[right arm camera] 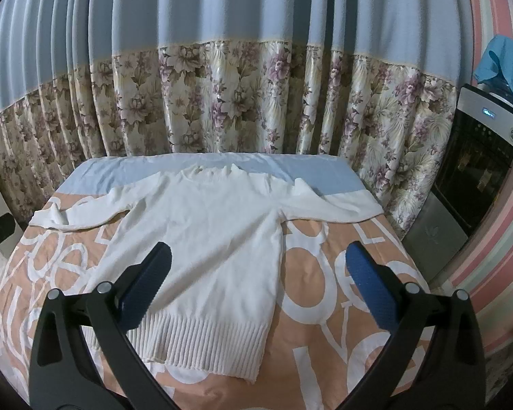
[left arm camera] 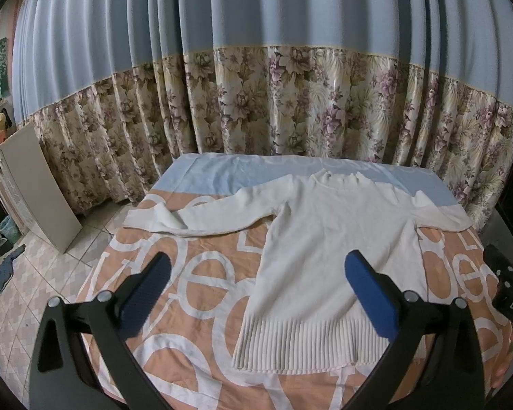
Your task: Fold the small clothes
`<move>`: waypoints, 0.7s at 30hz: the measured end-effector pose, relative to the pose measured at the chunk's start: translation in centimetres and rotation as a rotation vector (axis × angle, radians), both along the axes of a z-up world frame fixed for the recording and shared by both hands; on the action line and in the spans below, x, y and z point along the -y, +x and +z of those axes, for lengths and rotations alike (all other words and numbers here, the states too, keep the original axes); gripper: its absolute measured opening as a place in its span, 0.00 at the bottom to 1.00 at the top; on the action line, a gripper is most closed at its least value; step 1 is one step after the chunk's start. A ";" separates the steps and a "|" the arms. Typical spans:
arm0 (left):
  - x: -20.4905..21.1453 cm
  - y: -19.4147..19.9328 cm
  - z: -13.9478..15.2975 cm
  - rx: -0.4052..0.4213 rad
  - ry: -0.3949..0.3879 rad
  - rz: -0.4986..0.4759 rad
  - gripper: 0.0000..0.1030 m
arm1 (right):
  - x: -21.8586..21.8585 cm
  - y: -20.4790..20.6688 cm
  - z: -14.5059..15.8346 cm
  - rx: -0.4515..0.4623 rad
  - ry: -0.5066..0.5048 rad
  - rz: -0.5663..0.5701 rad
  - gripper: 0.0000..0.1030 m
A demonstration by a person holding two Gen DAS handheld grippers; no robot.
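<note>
ACCESS: you have open room above the bed (left arm camera: 195, 307) | REAR: curtain (left arm camera: 256, 109) blocks | LEFT: leaning board (left arm camera: 41, 184) | RIGHT: appliance (right arm camera: 475, 171).

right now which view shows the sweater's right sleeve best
The right wrist view: the right sleeve lies whole and unblocked, from shoulder to cuff, near the bed's far right corner. The left wrist view shows the same sleeve squeezed toward the frame's edge, more distorted, though not hidden.

probably a home bedroom: bed (left arm camera: 195, 307), floral curtains (left arm camera: 256, 102), tiled floor (left arm camera: 34, 290)
</note>
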State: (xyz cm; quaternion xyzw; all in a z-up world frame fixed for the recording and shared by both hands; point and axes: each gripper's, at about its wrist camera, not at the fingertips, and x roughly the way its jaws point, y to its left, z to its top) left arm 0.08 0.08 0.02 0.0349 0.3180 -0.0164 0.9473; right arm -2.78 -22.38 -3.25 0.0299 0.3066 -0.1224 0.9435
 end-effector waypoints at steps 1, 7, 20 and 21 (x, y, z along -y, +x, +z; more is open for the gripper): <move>0.0 0.0 0.0 0.001 0.000 0.001 0.99 | 0.0 0.0 -0.1 0.000 -0.001 -0.001 0.97; 0.0 0.0 0.0 0.001 -0.002 0.000 0.99 | 0.3 0.0 -0.2 0.003 0.002 -0.001 0.97; 0.0 0.0 0.0 0.001 -0.002 0.000 0.99 | 0.2 -0.1 0.3 0.009 -0.001 -0.001 0.97; 0.0 0.0 0.0 0.001 -0.002 0.000 0.99 | 0.2 0.0 0.5 0.008 0.000 -0.002 0.97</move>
